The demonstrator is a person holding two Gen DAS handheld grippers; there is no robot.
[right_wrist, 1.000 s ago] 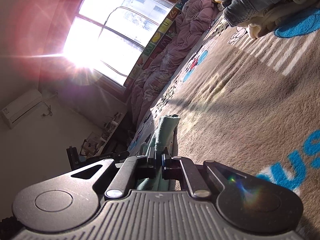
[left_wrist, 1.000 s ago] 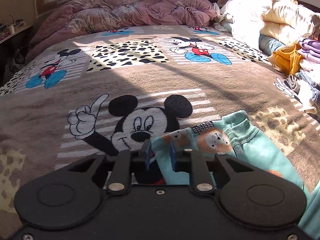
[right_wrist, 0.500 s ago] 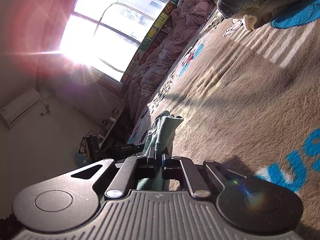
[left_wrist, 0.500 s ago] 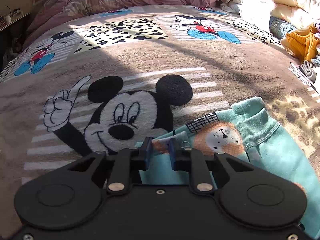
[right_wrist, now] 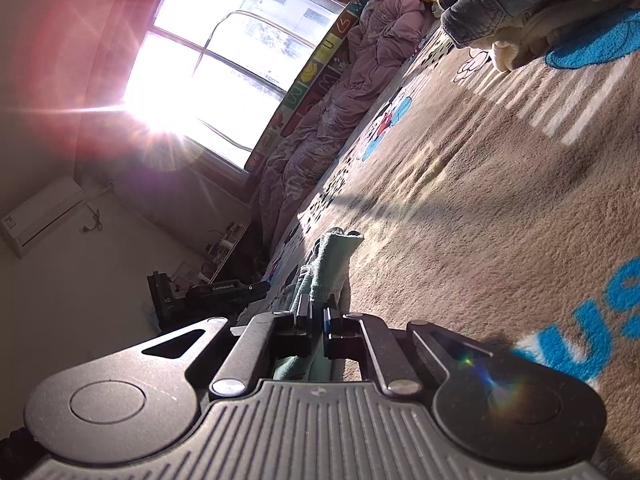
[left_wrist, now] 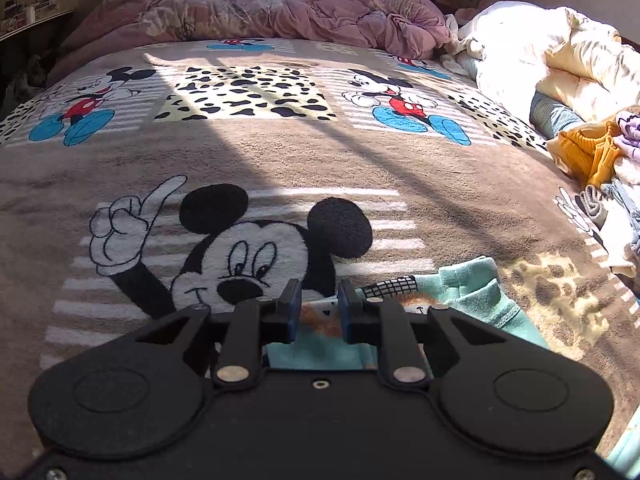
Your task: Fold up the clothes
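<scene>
Clamping teal garment [right_wrist: 334, 258], right gripper [right_wrist: 316, 314] fingers together; left gripper [left_wrist: 319, 302] fingers slightly apart, seemingly straddling it

"GenRobot.AI" on black device [right_wrist: 228, 290]

Teal lion-print garment [left_wrist: 476, 300] – crumpled on the bedspread [left_wrist: 280, 168].

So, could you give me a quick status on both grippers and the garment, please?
Right gripper shut on teal garment. Left gripper narrow, over the garment's lion print; grip unclear. Garment on blanket; nothing in the way.
</scene>
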